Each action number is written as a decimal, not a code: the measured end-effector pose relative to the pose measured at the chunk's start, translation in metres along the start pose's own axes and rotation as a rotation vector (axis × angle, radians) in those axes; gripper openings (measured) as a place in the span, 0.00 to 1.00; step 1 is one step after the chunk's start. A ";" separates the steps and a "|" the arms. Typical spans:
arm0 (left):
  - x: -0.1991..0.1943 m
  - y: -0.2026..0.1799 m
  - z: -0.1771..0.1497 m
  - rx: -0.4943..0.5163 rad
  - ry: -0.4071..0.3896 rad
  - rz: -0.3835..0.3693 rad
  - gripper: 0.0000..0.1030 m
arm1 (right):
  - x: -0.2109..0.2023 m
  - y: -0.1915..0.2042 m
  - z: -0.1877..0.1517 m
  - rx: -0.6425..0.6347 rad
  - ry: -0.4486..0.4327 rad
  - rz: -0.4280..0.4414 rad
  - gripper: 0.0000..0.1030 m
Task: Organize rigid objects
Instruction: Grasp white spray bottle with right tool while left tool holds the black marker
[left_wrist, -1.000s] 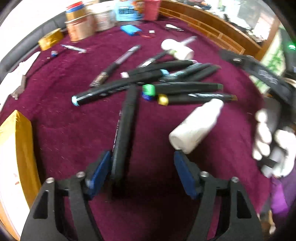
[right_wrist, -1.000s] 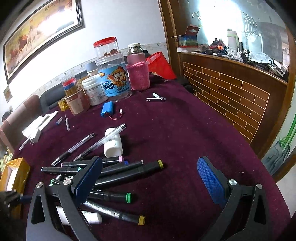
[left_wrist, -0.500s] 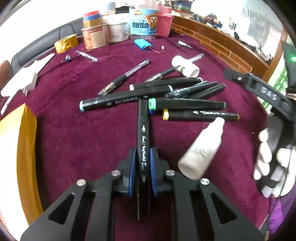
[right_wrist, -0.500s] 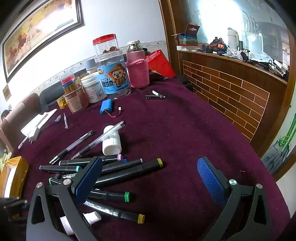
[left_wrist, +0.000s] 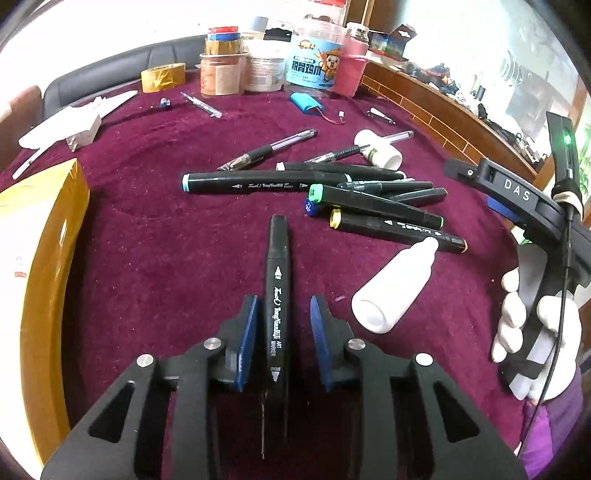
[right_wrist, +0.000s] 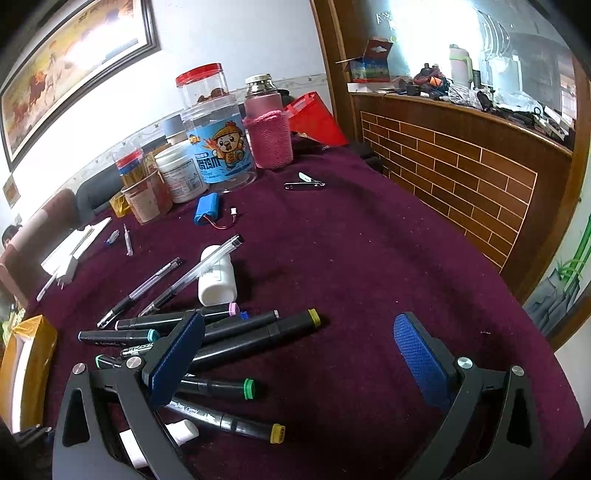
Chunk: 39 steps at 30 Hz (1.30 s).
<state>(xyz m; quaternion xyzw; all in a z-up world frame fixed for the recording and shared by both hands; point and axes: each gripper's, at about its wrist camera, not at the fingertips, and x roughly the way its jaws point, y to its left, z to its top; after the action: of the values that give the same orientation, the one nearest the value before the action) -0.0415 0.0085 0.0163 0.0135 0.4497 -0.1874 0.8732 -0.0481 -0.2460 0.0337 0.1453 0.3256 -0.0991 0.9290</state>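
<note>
- The left gripper sits low in the frame's centre, its blue pads parted a little, a gap showing on each side of the black marker lying between them on the maroon worktop.
- A white bottle lies just right of it.
- Above, a heap of markers fills the frame's middle.
- The right gripper is spread wide, holding nothing.

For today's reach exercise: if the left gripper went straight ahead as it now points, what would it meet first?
The black marker already lies between the left gripper's open pads. Beyond its tip, probably the teal-capped marker lying crosswise.
</note>
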 end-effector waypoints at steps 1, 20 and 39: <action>-0.001 0.000 0.000 -0.003 -0.003 -0.001 0.14 | 0.000 -0.001 0.000 0.004 0.001 0.003 0.98; -0.025 0.054 -0.031 -0.202 -0.024 -0.071 0.12 | -0.014 -0.030 -0.005 0.169 0.089 0.030 0.97; -0.027 0.052 -0.035 -0.196 -0.032 -0.063 0.12 | -0.014 0.111 -0.063 -0.125 0.385 0.134 0.67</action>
<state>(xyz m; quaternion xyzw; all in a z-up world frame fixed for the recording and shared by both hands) -0.0653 0.0718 0.0095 -0.0892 0.4522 -0.1698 0.8710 -0.0642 -0.1200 0.0178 0.1248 0.4924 0.0128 0.8613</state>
